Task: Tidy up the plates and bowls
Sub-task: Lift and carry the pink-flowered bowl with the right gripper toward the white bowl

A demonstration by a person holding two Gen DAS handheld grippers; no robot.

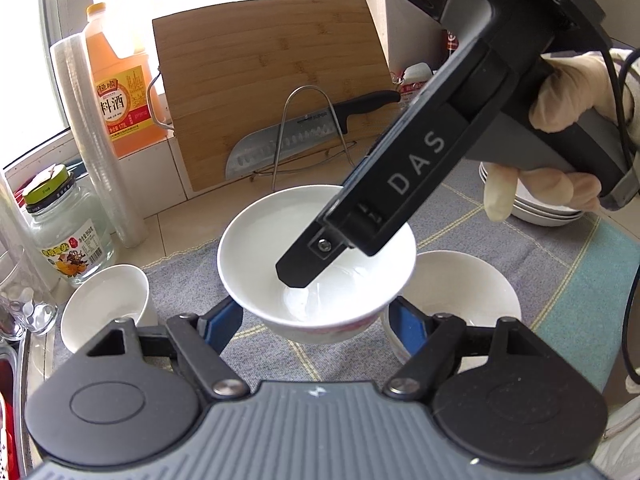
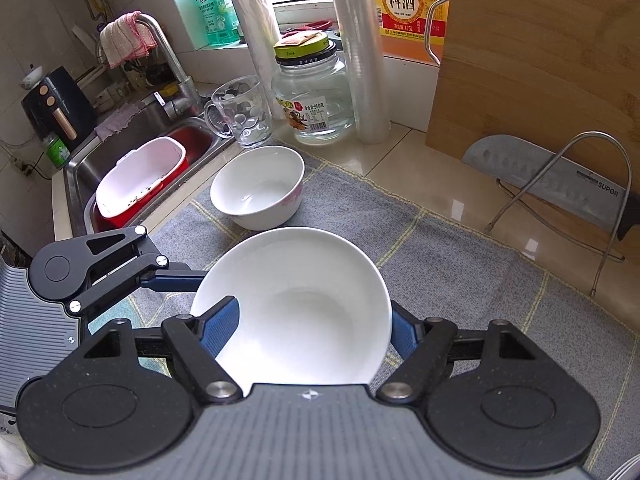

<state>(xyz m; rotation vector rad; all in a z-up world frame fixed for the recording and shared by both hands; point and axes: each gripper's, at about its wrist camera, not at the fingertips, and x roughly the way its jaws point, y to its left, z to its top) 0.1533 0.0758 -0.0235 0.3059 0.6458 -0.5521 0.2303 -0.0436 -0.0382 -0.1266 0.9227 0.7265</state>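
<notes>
A white bowl with a pink pattern is held above the grey mat between the blue pads of my left gripper, one on each side. My right gripper grips the same bowl at its rim, one finger inside it. A second white bowl sits just below and right. A third white bowl stands on the mat at left; it also shows in the right wrist view. A stack of white plates rests at the far right.
A bamboo cutting board leans at the back with a knife in a wire rack. A cooking wine bottle, plastic wrap roll, glass jar and glass mug stand left. The sink holds a red-white basin.
</notes>
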